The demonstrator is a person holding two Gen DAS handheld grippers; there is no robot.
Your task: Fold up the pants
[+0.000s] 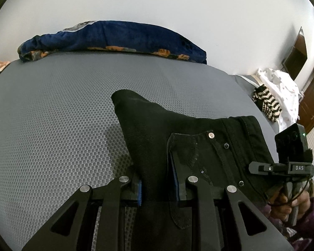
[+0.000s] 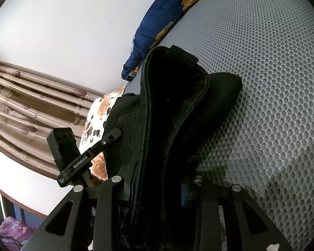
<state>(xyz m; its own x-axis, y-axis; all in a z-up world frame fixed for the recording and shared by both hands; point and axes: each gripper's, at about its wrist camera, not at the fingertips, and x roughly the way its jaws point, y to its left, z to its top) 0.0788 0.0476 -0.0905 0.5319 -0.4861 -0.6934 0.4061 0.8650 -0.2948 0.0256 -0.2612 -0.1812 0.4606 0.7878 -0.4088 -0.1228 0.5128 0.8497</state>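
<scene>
A pair of black denim pants (image 1: 178,146) fills the lower centre of the left wrist view, its cloth running up from the bottom edge between the two fingers of the black left gripper (image 1: 158,190), whose blue-padded fingers (image 1: 139,192) are pressed against the fabric on both sides, clamped on it. The garment rises from the jaws toward the middle of the frame, ending in a blunt dark corner, with the silver button and rivets of the waist area showing right of centre. Beneath it spreads a grey honeycomb-textured mattress surface (image 1: 52,115). Along the upper part of the frame lies a rolled navy blanket with orange flowers (image 1: 115,39) against a white wall. At the right edge sit a white speckled cloth (image 1: 282,90) and a black-and-cream striped knitted item (image 1: 267,102).

In the right wrist view, the black right gripper (image 2: 157,190) likewise grips the pants (image 2: 173,115) from both sides, a thick stitched band of the fabric standing up through the centre of the frame from between its fingers. The grey mattress (image 2: 272,83) occupies the right half; the navy blanket (image 2: 157,21) crosses the upper centre. A floral cream-and-orange pillow (image 2: 98,121) lies left of centre, beside brown patterned curtains (image 2: 31,104) at the left edge.
</scene>
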